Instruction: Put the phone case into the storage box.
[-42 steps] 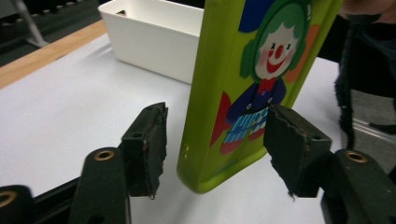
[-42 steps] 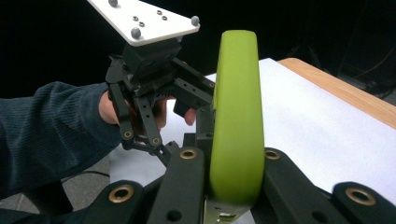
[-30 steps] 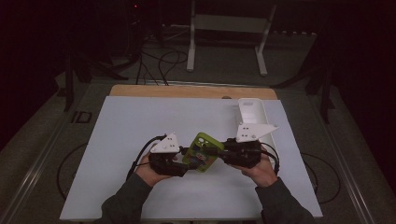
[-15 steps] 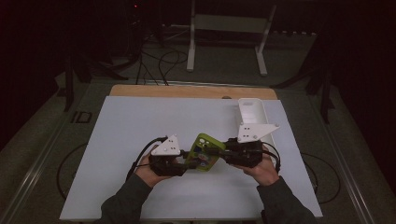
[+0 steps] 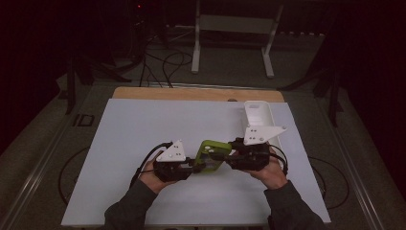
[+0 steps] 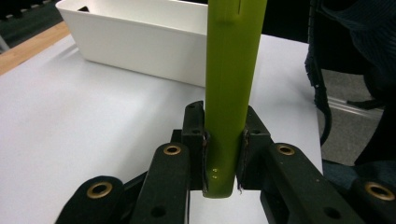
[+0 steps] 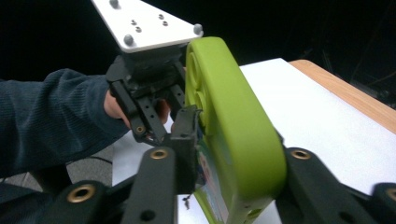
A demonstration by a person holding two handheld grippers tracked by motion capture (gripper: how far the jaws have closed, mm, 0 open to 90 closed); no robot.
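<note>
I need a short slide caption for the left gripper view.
Left gripper clamps a green case edge-on, white bin behind.

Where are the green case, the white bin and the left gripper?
green case (image 5: 210, 155), high view, its top face.
white bin (image 6: 140, 32), left gripper view, its side wall.
left gripper (image 6: 223, 147), left gripper view, between its fingertips.

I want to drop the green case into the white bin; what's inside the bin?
The white bin looks empty in the high view, though its floor near the right gripper is covered by that gripper's plate. The green case is held by both grippers.
</note>
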